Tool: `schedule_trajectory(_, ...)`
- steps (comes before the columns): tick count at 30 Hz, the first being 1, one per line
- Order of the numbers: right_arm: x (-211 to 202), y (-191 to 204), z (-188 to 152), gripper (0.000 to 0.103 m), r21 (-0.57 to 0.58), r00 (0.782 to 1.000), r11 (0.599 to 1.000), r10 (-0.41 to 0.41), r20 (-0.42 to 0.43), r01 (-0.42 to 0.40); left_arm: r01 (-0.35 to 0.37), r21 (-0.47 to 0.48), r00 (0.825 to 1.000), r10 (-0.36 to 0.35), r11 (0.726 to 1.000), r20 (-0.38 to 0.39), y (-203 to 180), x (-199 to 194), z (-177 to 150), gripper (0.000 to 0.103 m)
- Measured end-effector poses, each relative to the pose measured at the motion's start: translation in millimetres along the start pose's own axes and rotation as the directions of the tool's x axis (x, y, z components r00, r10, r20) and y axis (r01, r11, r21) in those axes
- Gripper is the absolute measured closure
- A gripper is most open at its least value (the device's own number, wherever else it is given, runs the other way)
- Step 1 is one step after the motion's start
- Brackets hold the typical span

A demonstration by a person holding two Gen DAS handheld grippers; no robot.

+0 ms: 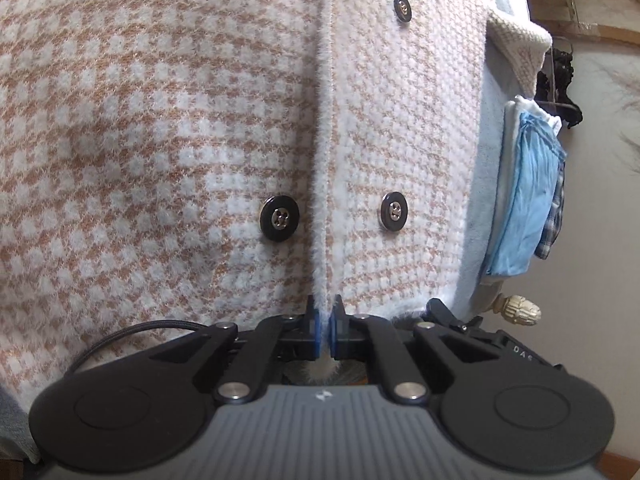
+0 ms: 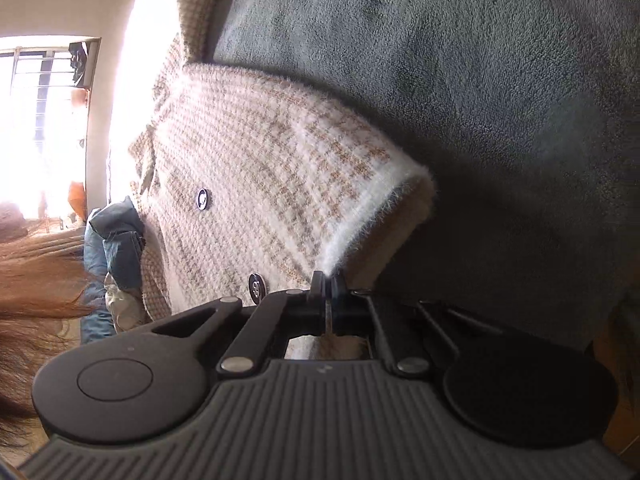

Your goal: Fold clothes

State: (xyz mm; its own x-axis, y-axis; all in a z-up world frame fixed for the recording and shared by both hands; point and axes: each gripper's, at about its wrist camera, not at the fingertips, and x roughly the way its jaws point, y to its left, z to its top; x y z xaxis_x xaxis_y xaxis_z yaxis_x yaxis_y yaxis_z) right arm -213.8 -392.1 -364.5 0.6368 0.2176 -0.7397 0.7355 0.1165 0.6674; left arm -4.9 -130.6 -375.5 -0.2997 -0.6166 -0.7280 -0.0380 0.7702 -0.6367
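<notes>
Here both grippers are pinching the checked jacket [image 1: 200, 120], which is lying on a grey blanket [image 2: 480, 80]. The left gripper [image 1: 327, 330] is clamping the fuzzy white front edge; the right gripper [image 2: 329, 300] is gripping a lifted corner. Each bite is looking shallow, though glare is hiding much, so the thick knit could be slipping free and the fold skewing.

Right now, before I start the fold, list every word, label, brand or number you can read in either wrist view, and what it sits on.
"DAS": white letters on the black body of the other gripper, at the right edge of the left wrist view; the word runs on out of sight.
A small white logo mark, no letters, on the grey housing of the left gripper.
Nothing readable on the houndstooth cardigan or its buttons.
</notes>
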Motion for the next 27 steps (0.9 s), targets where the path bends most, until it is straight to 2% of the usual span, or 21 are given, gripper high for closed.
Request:
schedule_trajectory(2,7,-4,1,0.102,-0.015,0.999,0.999,-0.035,-0.011,0.035,-0.040,0.026,0.999,0.041,0.999,-0.014,1,9,0,0.099)
schedule_trajectory(5,11,-9,0,0.102,-0.019,0.998,0.998,-0.057,-0.014,0.057,-0.040,0.033,0.999,0.040,0.999,-0.022,-1,12,0,0.099)
schedule_trajectory(7,7,-3,0,0.102,-0.064,0.998,0.996,-0.064,-0.009,0.063,-0.040,0.059,0.999,0.041,0.997,-0.020,-4,13,-3,0.099)
schedule_trajectory(11,8,1,-3,0.103,-0.117,0.994,0.988,-0.108,-0.022,0.104,-0.083,0.092,0.996,0.085,0.992,-0.016,-3,24,-2,0.099)
schedule_trajectory(15,30,-2,0,0.103,-0.175,0.973,0.959,-0.229,-0.024,0.222,-0.145,0.164,0.989,0.148,0.976,-0.006,-9,39,1,0.098)
schedule_trajectory(17,33,-1,2,0.103,-0.196,0.965,0.948,-0.261,-0.035,0.250,-0.146,0.184,0.989,0.150,0.972,-0.009,-11,38,2,0.095)
schedule_trajectory(18,29,1,2,0.098,-0.205,0.964,0.945,-0.266,-0.029,0.255,-0.135,0.182,0.990,0.140,0.974,-0.013,-11,36,2,0.095)
schedule_trajectory(20,13,10,0,0.097,-0.258,0.957,0.925,-0.290,0.001,0.281,-0.123,0.183,0.991,0.129,0.975,-0.021,-4,26,0,0.091)
schedule_trajectory(23,-13,27,-7,0.092,-0.357,0.947,0.880,-0.319,0.049,0.315,-0.143,0.227,0.988,0.150,0.963,-0.017,-8,7,-4,0.088)
schedule_trajectory(27,-37,62,-15,0.087,-0.491,0.938,0.801,-0.322,0.129,0.342,-0.197,0.323,0.980,0.184,0.926,0.070,-32,-33,-11,0.079)
